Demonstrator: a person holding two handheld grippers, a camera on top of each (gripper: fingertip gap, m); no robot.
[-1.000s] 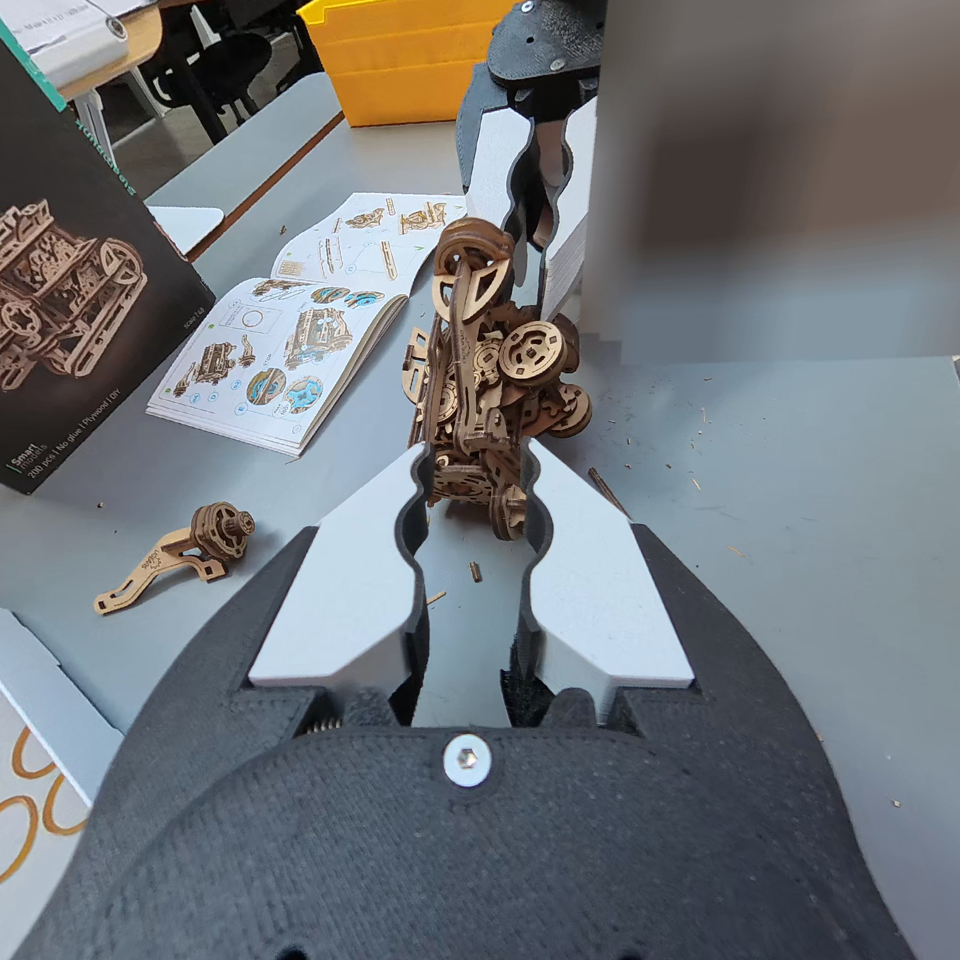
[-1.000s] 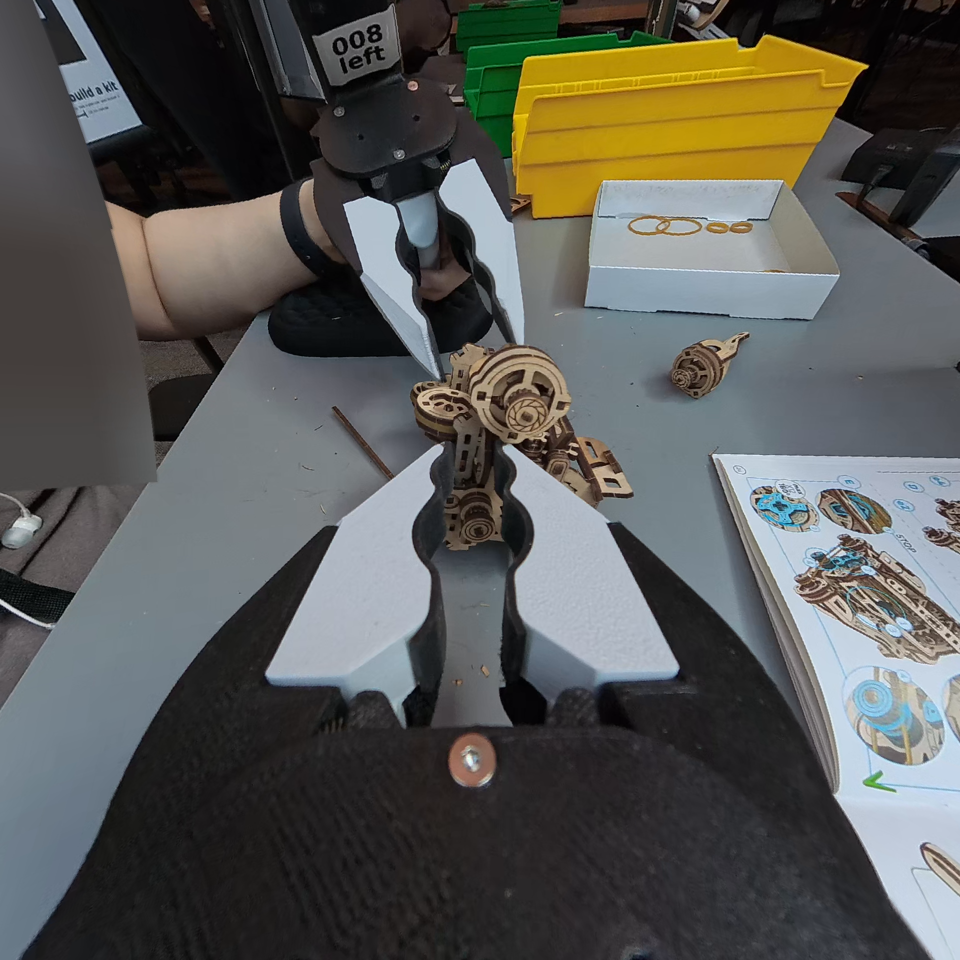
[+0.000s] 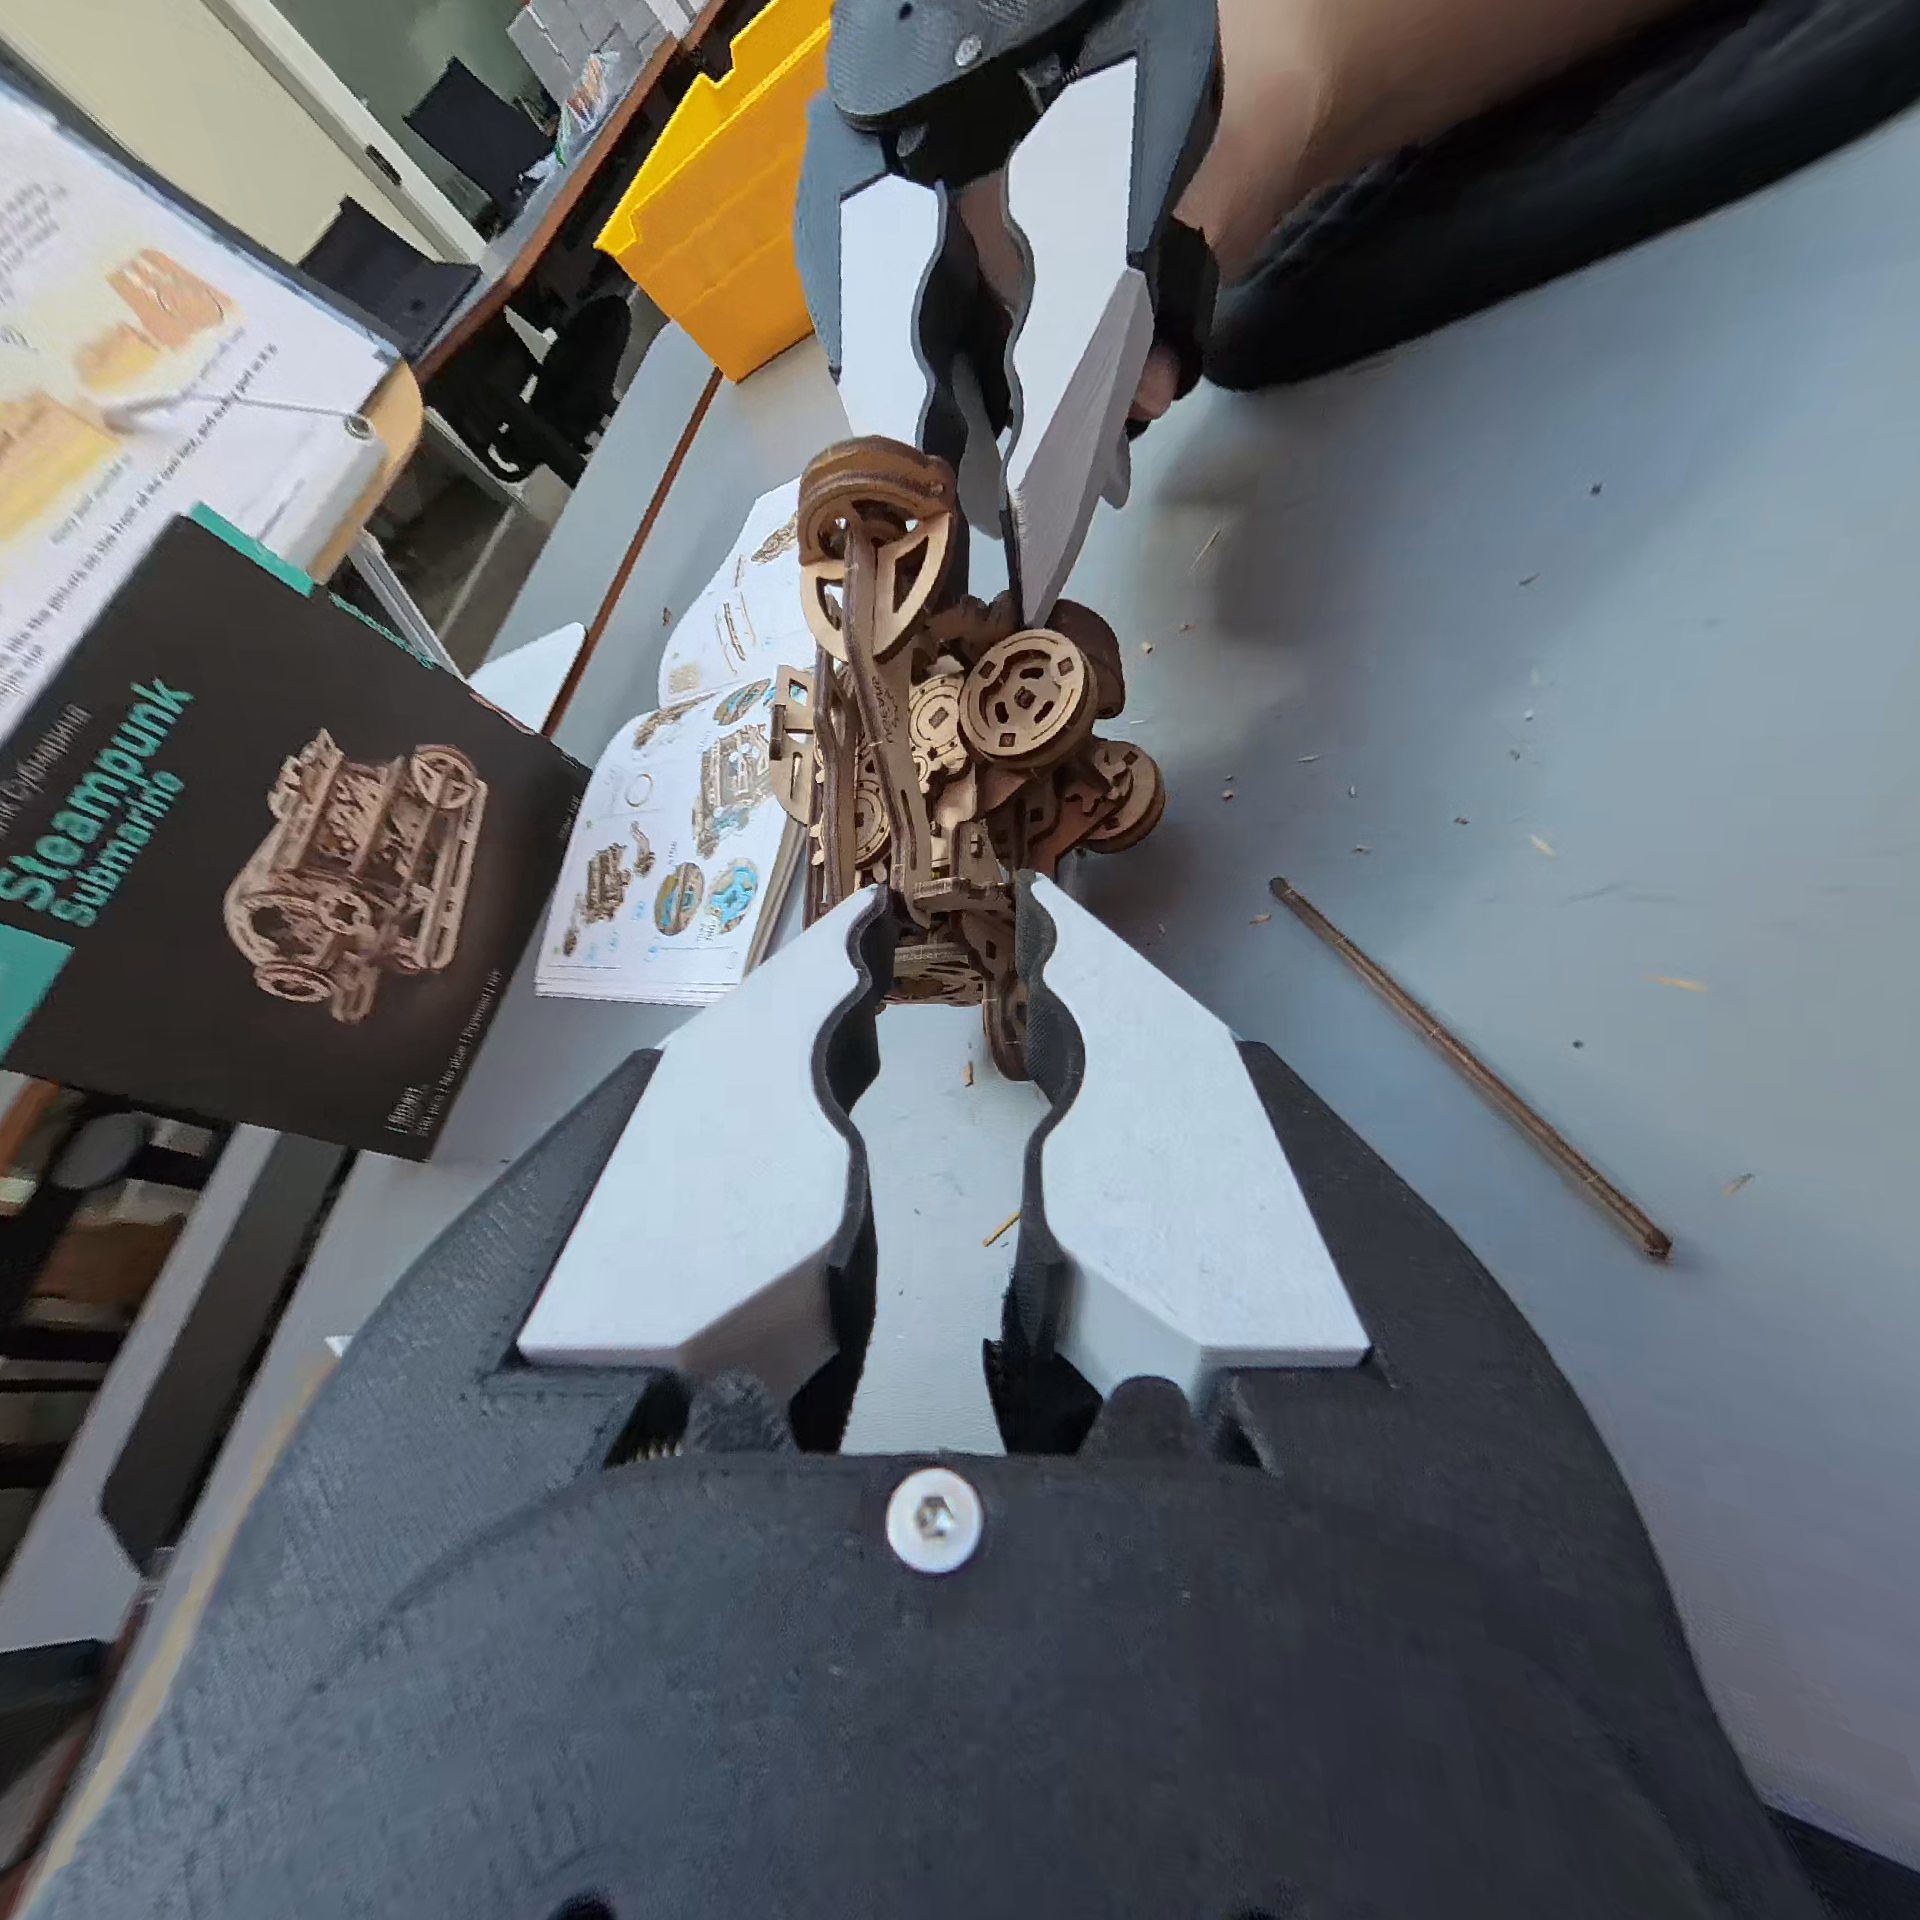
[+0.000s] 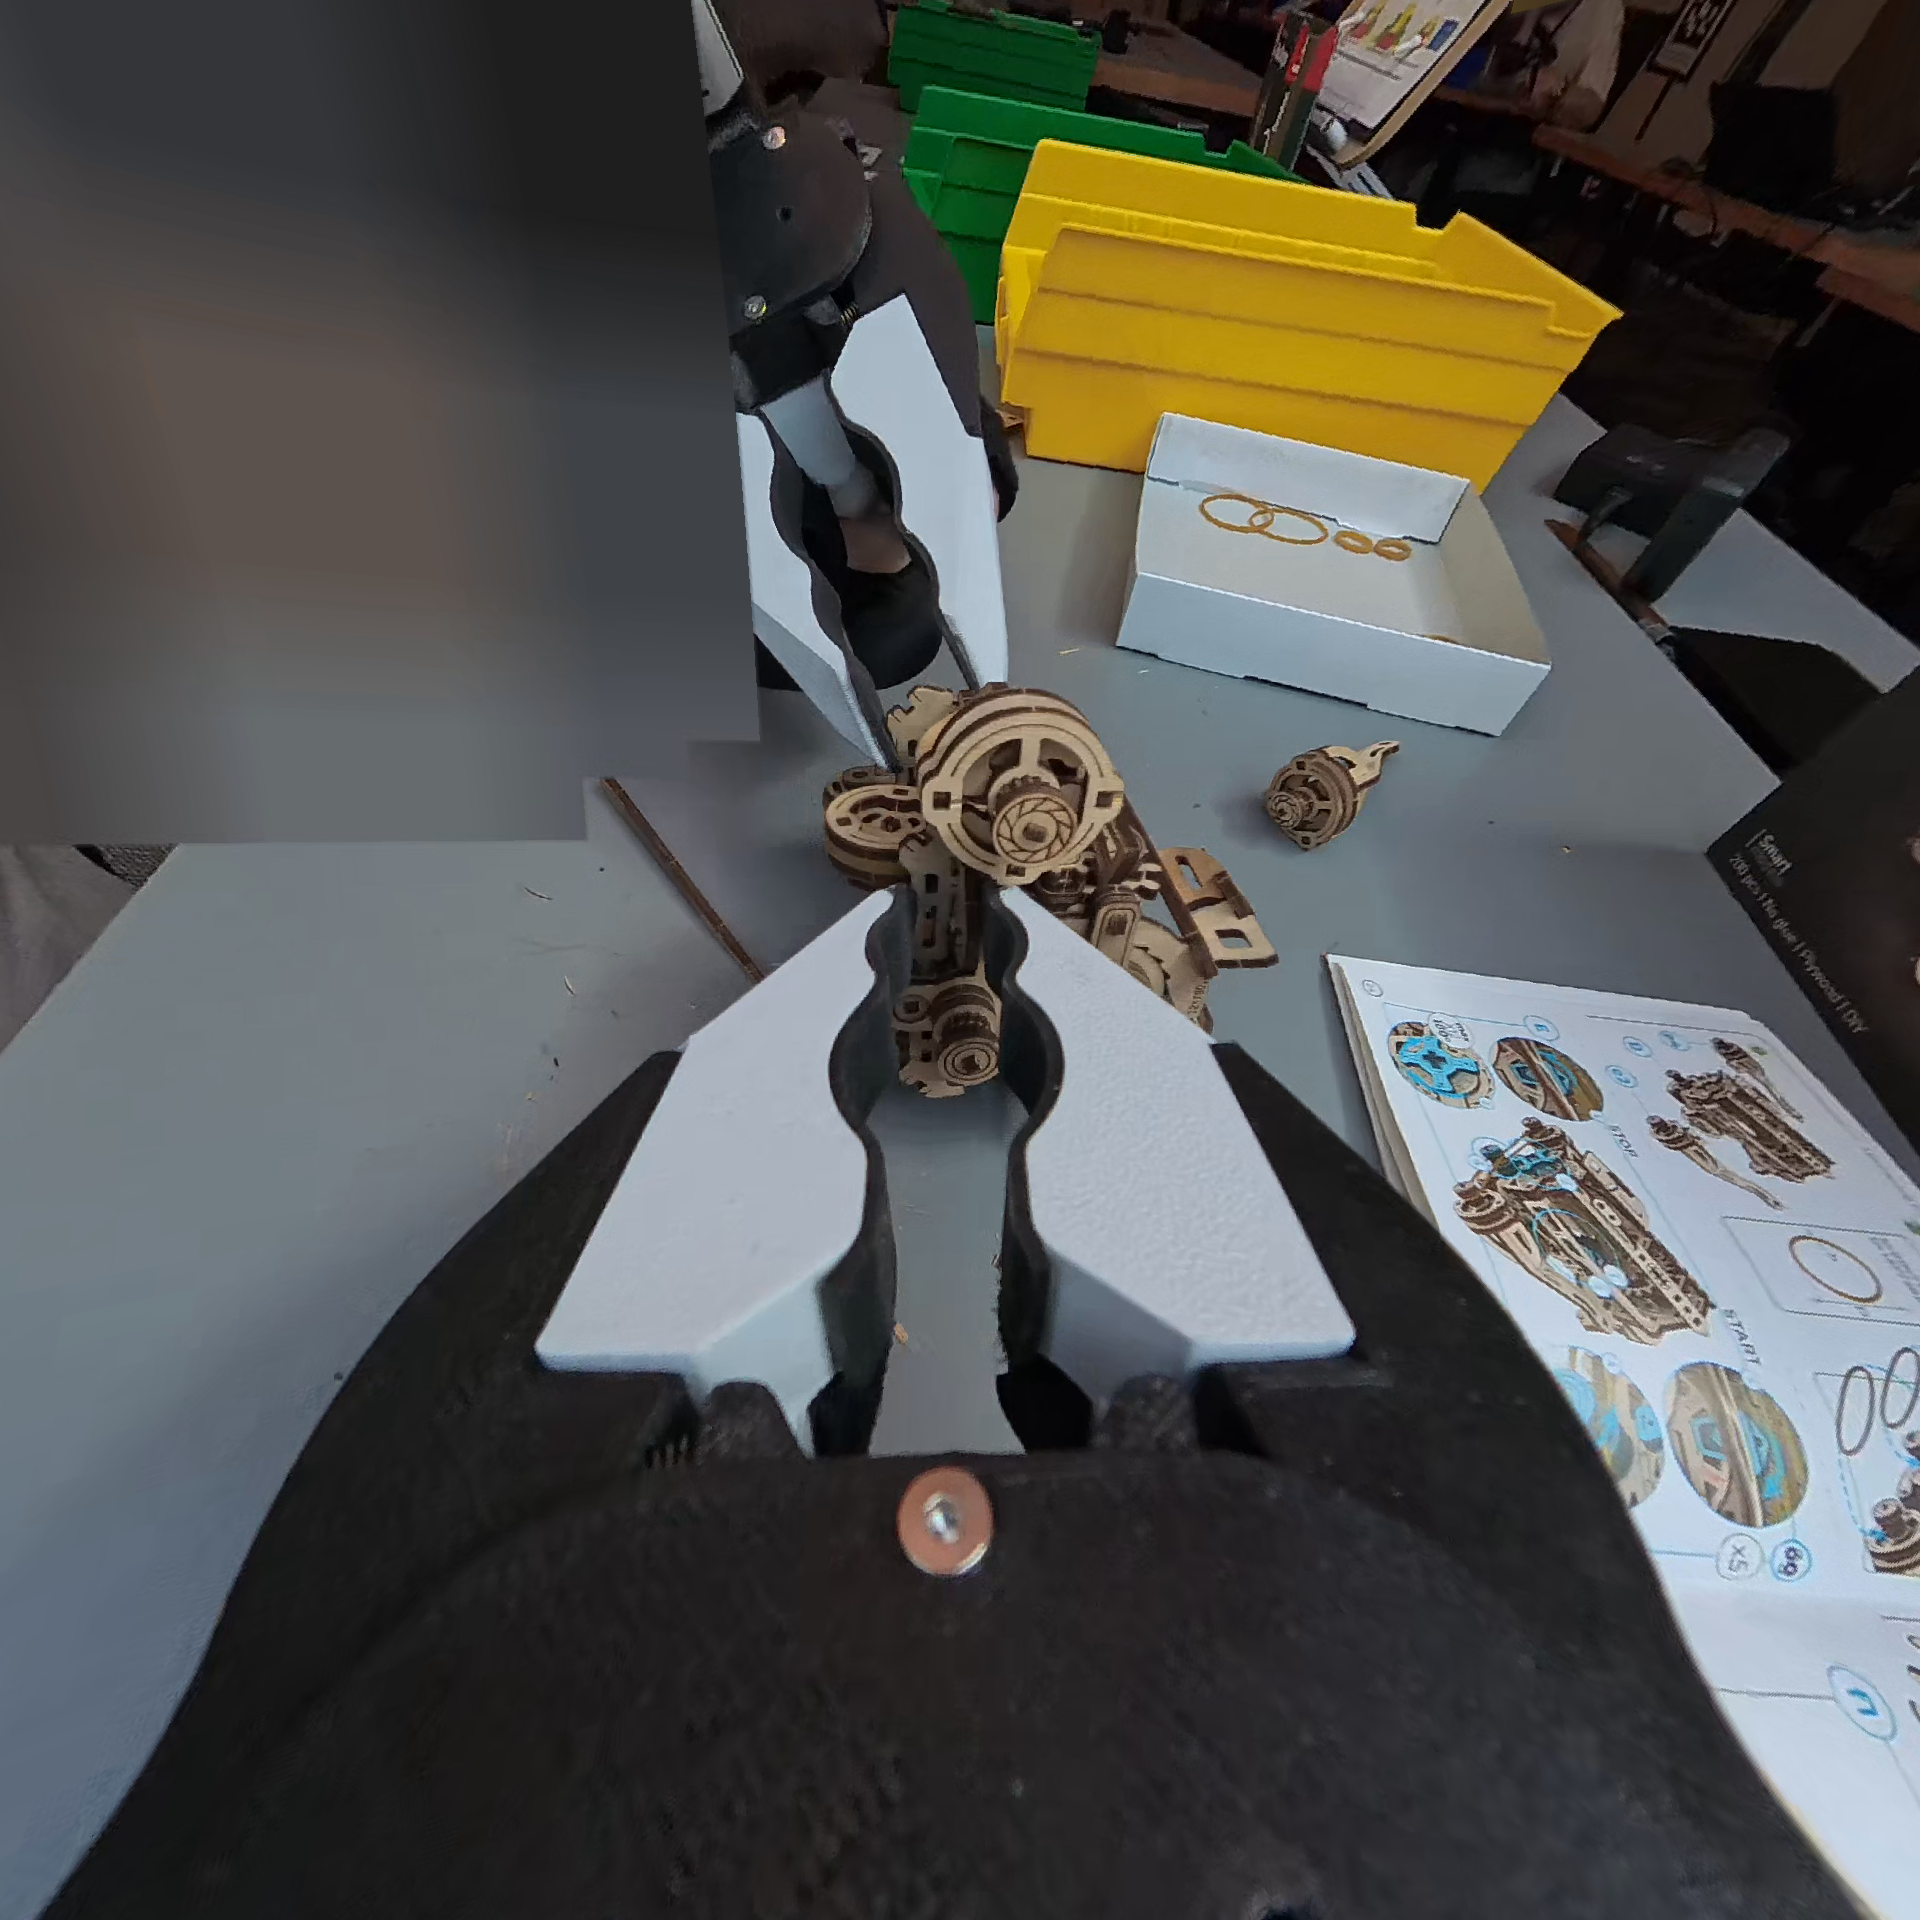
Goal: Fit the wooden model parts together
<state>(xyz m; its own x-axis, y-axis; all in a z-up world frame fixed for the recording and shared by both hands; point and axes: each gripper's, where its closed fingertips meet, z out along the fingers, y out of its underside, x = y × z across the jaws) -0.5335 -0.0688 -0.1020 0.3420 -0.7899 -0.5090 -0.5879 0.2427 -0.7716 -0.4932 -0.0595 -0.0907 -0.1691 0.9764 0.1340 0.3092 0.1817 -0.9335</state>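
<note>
1. Wooden model (image 3: 940, 769), a tan laser-cut plywood assembly of gears and wheels, sits right at the tips of both claws, held up off the grey table (image 3: 1558, 727) between them.
2. Left gripper (image 3: 951, 935) is clamped on the model's lower end: both dark pads press against the wood, the model rising straight ahead of the tips.
3. Right gripper (image 4: 951, 935) comes in from the opposite side and is closed on a narrow upright strut of the same model, with a small geared hub (image 4: 951, 1039) sitting between its fingers just behind the tips.
4. Big spoked wheel (image 4: 1023, 800) of the model stands just past the right claw's tips, facing it.
5. Out to the right of the left claw, a thin dark wooden stick (image 3: 1465, 1070) lies flat on the table, apart from the model.
6. Left of the left claw: an open white instruction booklet (image 3: 665, 862), and nearer still a black cardboard box (image 3: 260, 831) standing tilted.
7. Beyond and right of the right claw's tips, a small separate wooden sub-assembly (image 4: 1320, 795) lies alone on the table.
8. Farther out that way, a shallow white cardboard tray (image 4: 1320, 623) holding tan rubber bands, then yellow plastic bins (image 4: 1278, 322) and green bins (image 4: 987, 135) behind.
</note>
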